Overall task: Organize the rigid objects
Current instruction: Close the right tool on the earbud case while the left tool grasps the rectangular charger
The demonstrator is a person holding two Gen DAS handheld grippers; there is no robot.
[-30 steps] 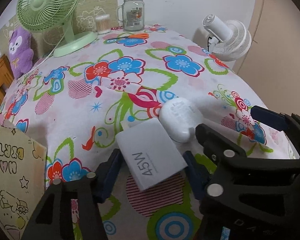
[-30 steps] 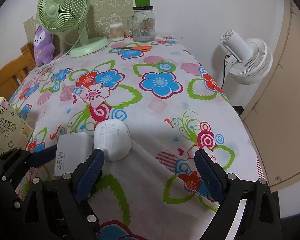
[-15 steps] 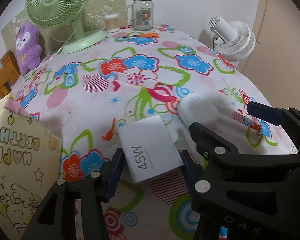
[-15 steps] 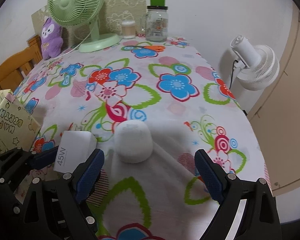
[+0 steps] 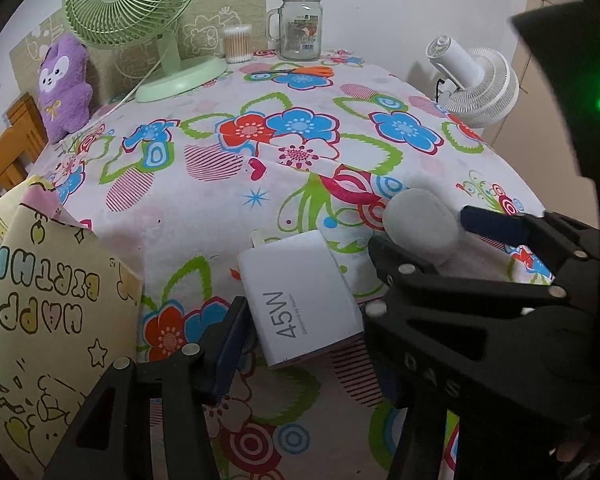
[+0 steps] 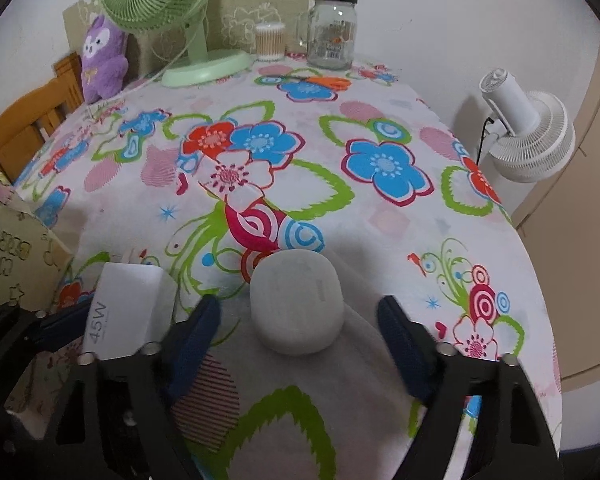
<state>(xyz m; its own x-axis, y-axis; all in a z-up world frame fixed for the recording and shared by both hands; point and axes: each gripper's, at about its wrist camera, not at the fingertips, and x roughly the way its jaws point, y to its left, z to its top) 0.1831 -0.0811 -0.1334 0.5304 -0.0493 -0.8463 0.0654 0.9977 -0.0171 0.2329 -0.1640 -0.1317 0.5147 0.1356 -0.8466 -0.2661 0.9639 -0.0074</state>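
Left gripper pinching white 45W charger at lower centre of frame, over table. Right gripper jaws closing around rounded white case, pads apparently not yet touching. Both items unsorted; placement remains.

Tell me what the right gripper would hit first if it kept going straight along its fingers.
Probably the white rounded case: it lies on the tablecloth directly ahead of the right gripper, whose jaws are closing around it without touching yet.
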